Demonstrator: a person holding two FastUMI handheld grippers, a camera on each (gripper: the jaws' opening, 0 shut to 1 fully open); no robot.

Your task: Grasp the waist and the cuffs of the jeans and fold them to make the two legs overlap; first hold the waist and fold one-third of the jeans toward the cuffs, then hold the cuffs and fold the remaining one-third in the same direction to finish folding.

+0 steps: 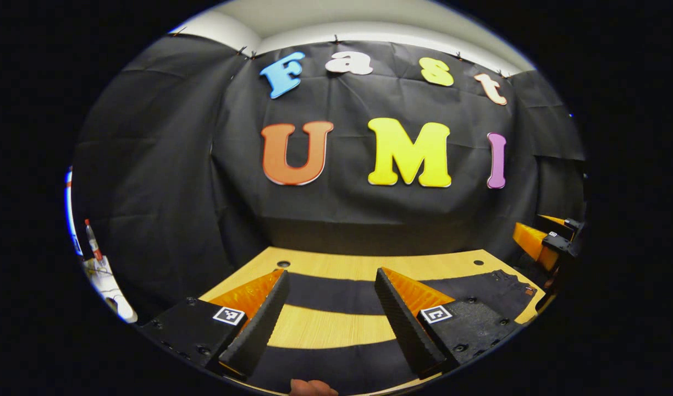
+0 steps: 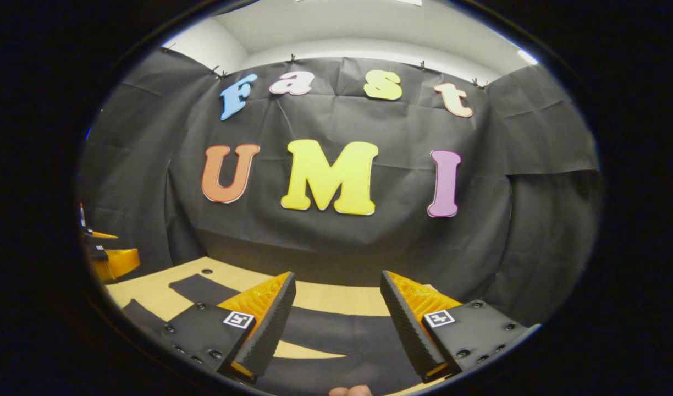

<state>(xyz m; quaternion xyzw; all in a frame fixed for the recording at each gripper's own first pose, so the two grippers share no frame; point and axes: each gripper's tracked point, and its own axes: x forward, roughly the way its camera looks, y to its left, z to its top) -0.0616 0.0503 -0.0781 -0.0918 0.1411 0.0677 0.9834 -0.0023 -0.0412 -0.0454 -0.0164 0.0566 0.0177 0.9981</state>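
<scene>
Dark, near-black denim jeans [image 1: 336,294], laid flat and unfolded on the light wooden table, legs apart with a strip of tabletop between them. In the left gripper view both legs run crosswise under and ahead of the fingers, waist end off to the right. In the right gripper view the legs [image 2: 325,330] cross beneath the fingers, cuffs to the left.

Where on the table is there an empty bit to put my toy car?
The light wooden table shows a bare strip between the two spread legs of the dark jeans, and another bare strip behind them, along the black cloth wall. The near side is crowded: the lower leg, the open left gripper and open right gripper.
</scene>
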